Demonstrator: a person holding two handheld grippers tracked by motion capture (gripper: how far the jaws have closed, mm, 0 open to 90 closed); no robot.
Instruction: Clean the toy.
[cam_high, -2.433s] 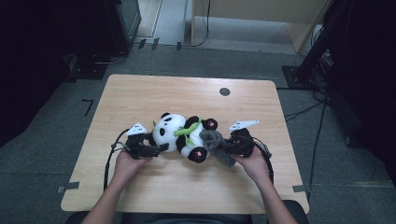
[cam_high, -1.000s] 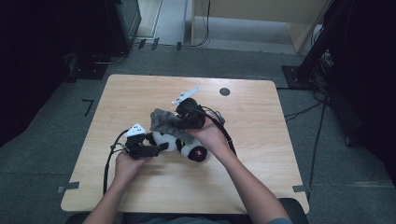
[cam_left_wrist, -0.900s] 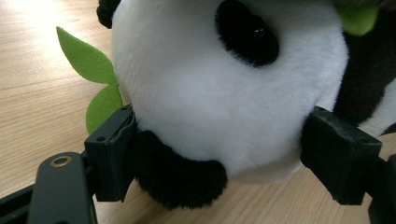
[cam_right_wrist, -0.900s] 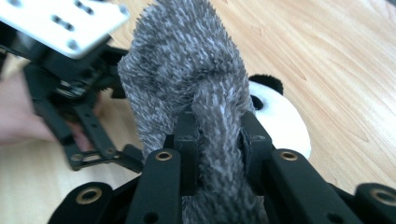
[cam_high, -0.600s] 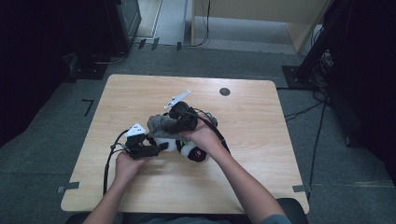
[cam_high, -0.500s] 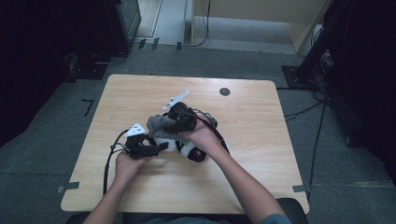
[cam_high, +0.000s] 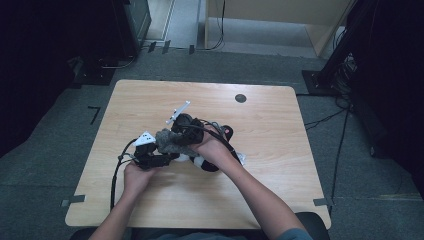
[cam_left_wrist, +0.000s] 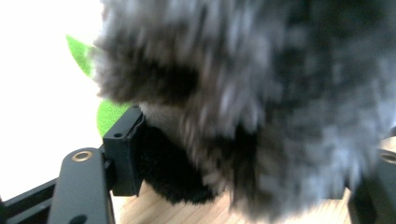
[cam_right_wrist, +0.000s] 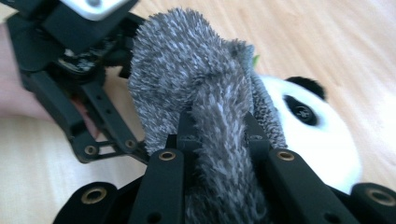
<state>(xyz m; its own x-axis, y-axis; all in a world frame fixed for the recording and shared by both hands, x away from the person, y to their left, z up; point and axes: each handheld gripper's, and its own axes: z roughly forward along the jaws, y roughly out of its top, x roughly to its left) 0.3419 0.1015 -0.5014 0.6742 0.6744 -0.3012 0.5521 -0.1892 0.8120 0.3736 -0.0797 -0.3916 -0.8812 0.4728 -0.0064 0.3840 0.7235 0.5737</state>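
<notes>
Wooden table (cam_high: 150, 205), one, dark room around. One panda (cam_right_wrist: 322, 140) lies mid-table. One grey fuzzy cloth (cam_high: 172, 141), carried from the right over the panda's head since earlier, so it looks like covering or dressing is underway. Right gripper (cam_right_wrist: 219, 126) clamps the cloth. Left gripper (cam_high: 167, 159), jaws just closing, pinches the panda's black fur.

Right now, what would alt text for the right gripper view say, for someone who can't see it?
The right gripper pinches a fuzzy grey cloth between its two black jaws, holding it over a plush panda on a wooden table. The left gripper sits close behind the cloth, at the picture's upper left.
</notes>
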